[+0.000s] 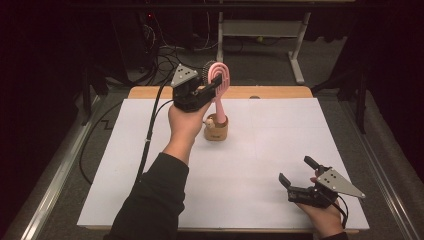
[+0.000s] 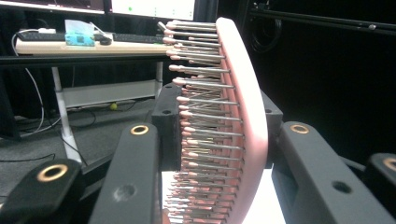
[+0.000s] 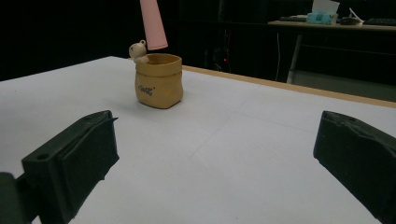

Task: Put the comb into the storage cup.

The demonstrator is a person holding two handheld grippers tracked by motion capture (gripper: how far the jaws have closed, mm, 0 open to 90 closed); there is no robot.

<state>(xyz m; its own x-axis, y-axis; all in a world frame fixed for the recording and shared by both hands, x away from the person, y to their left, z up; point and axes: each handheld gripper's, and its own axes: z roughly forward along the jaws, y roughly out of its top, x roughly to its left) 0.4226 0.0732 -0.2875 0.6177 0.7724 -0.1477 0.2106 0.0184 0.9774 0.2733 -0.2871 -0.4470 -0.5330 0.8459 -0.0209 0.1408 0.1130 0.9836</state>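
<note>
Pink hairbrush held above yellow pot

The pink hairbrush (image 1: 218, 80) is clamped by its head in the left gripper (image 1: 212, 89), handle end just above the yellow pot (image 1: 216, 129) at 12 o'clock of centre. The right gripper (image 1: 298, 173), jaws spread and empty, is rested at 4 o'clock.

A lab — dark curtains, loose floor cables (image 1: 165, 52), desks with monitors (image 2: 154, 8) behind.

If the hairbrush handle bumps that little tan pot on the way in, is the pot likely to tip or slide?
The tan pot looks squat and wide-based, so sliding on the smooth white table seems likelier than tipping. It looks small and probably light, so even a soft nudge may shift it. The pink hairbrush, clamped in the left gripper, looks stiff, so it would push rather than flex.
</note>
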